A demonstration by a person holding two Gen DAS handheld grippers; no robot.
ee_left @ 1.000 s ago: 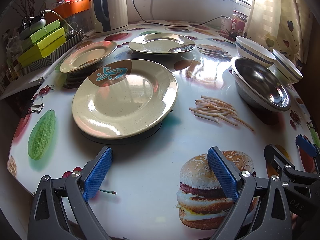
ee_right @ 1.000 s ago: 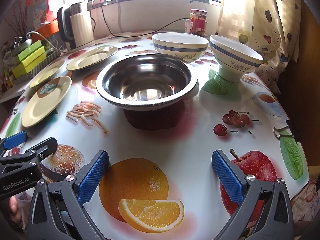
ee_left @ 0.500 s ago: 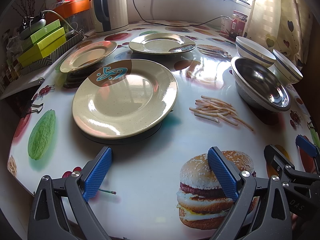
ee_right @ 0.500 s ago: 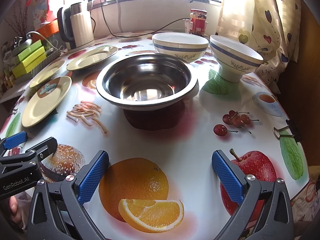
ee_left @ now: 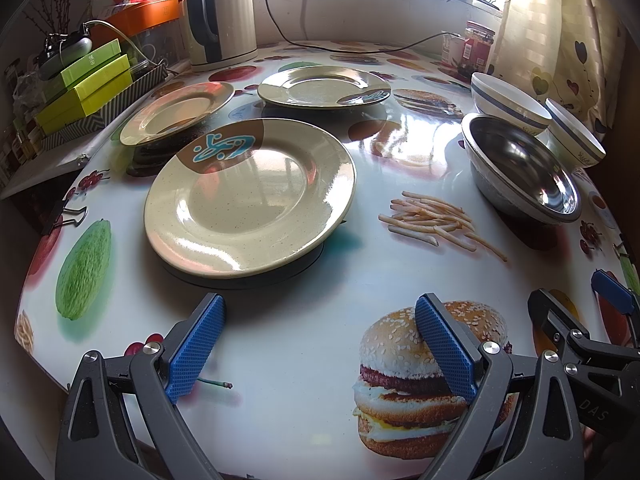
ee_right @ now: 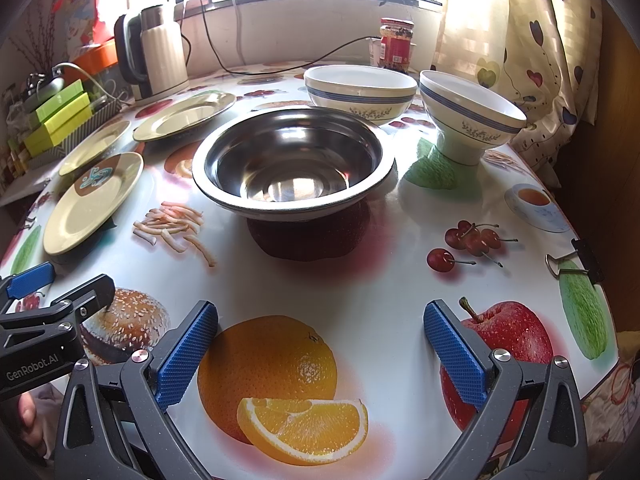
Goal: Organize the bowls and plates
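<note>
Three cream plates lie apart on the table: a near plate [ee_left: 248, 196] with a brown and blue mark, a left plate [ee_left: 178, 118], a far plate [ee_left: 324, 88]. A steel bowl [ee_right: 294, 170] stands at the middle right, with a wide white bowl [ee_right: 360, 90] behind it and a footed white bowl [ee_right: 470, 114] to its right. My left gripper [ee_left: 320, 344] is open and empty, just short of the near plate. My right gripper [ee_right: 320, 344] is open and empty, short of the steel bowl.
A kettle [ee_left: 222, 12] with its cord stands at the back left, beside green boxes [ee_left: 86, 84]. A red-lidded jar [ee_right: 396, 46] stands at the back by the curtain. Binder clips grip the tablecloth at the left edge [ee_left: 66, 216] and right edge [ee_right: 576, 260].
</note>
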